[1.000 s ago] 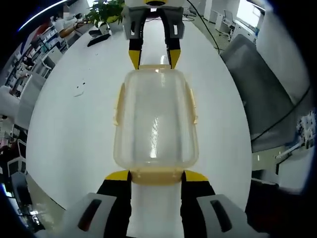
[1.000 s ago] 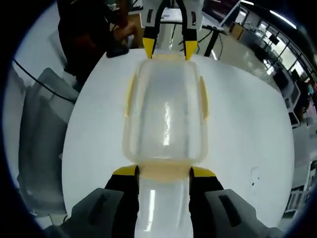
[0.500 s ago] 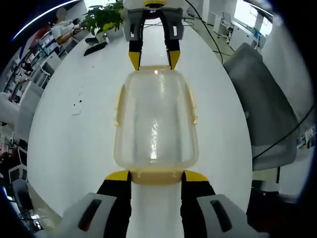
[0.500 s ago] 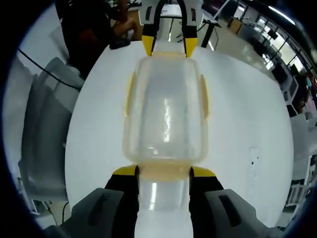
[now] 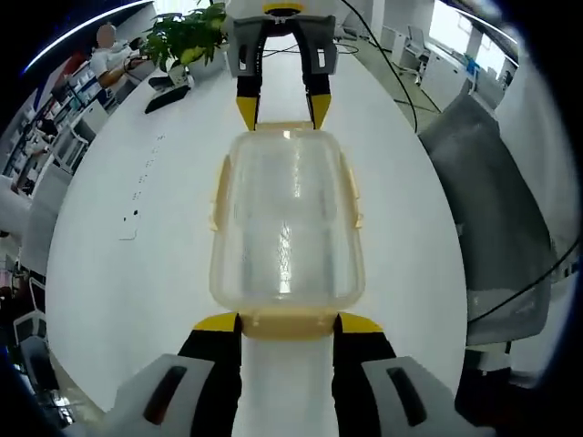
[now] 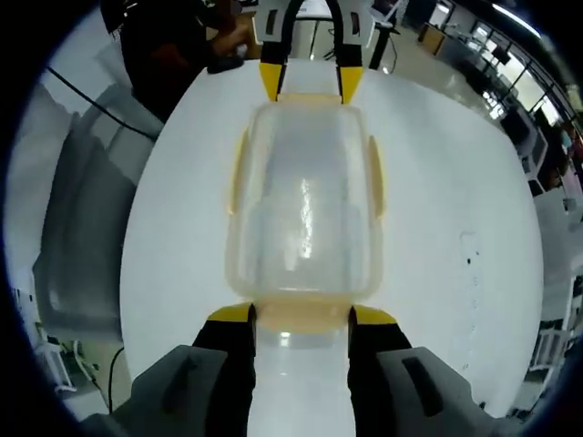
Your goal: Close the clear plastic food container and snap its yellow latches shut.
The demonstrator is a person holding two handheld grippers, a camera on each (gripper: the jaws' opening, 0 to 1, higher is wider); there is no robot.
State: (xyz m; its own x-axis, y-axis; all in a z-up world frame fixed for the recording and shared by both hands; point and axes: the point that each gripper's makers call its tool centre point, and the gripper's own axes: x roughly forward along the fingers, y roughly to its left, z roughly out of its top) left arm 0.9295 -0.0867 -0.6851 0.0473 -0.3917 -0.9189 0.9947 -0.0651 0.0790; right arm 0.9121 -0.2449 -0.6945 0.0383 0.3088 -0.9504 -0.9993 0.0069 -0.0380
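Container: clear plastic food container [image 5: 287,218] with lid on, lying on the white desk [image 5: 137,273], held end to end between both grippers.
Left gripper [image 5: 287,323]: fingers closed on the near end's yellow latch [image 5: 287,323].
Right gripper [image 6: 301,316]: fingers clamped on the opposite end latch [image 6: 301,316].
Side latches [image 5: 219,191]: along the long sides.
Plant [image 5: 187,36]: at the desk's far edge.

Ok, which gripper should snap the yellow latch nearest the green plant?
Right. The right gripper grips the clear plastic food container at its yellow latch by the green plant; the left gripper grips the opposite end.
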